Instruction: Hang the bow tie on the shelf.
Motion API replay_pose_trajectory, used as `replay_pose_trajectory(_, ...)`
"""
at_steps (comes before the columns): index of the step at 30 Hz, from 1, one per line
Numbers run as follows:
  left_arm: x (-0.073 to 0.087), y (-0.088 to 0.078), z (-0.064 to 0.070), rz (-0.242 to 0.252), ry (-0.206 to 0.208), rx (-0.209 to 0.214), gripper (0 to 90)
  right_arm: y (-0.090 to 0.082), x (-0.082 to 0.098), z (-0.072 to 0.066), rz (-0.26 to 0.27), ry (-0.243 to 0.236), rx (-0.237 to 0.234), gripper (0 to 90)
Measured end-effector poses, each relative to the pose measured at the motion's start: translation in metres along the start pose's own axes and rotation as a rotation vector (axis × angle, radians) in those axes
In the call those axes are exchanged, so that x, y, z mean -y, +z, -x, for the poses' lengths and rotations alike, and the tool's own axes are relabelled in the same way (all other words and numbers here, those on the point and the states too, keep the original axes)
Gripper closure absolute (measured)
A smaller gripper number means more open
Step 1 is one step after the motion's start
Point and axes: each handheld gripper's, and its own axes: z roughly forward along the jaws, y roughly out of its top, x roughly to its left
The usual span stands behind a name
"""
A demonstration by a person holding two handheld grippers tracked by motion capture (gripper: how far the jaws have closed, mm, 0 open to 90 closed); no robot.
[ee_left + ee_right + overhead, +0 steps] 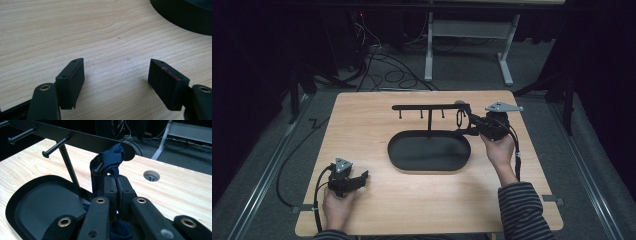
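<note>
Right gripper (117, 185) clamps a dark blue hair scrunchie (111, 157), looped over the end peg (98, 168) of a black stand (430, 107) but not yet released; left gripper (116, 83) rests open.

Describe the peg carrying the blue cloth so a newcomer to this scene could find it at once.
On the wooden table stands a black rack over an oval tray. Follow its bar to the rounded end: that peg alone carries the dark blue cloth, which the right gripper pinches.
</note>
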Motion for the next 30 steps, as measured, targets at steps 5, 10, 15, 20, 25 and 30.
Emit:
replay_pose_trajectory(5, 0.0, 0.0001, 0.0, 0.001, 0.0, 0.0, 29.9, 0.0011, 0.0006, 0.0006, -0.006, 0.009, 0.0, 87.4)
replay_pose_trajectory(10, 0.0, 0.0, 0.0, 0.0, 0.0, 0.0, 30.0, 0.0007, 0.001, 0.0018, -0.005, 0.015, 0.002, 83.4)
replay_pose_trajectory(15, 0.0, 0.0001, 0.0001, 0.001, 0.0, 0.0, 30.0, -0.0034, 0.0022, 0.0021, 0.001, 0.016, 0.009, 78.7)
replay_pose_trajectory(20, 0.0, 0.0, 0.0001, 0.0, 0.001, 0.0, 30.0, -0.0048, 0.0041, 0.0034, -0.003, 0.023, 0.015, 76.6)
replay_pose_trajectory(25, 0.0, 0.0001, 0.0002, 0.0, 0.001, 0.0, 29.9, -0.0038, 0.0048, 0.0043, -0.006, 0.025, 0.015, 71.7)
replay_pose_trajectory(30, 0.0, 0.0001, 0.0002, 0.0, 0.001, 0.0, 29.9, -0.005, 0.005, 0.0041, -0.003, 0.033, 0.013, 69.6)
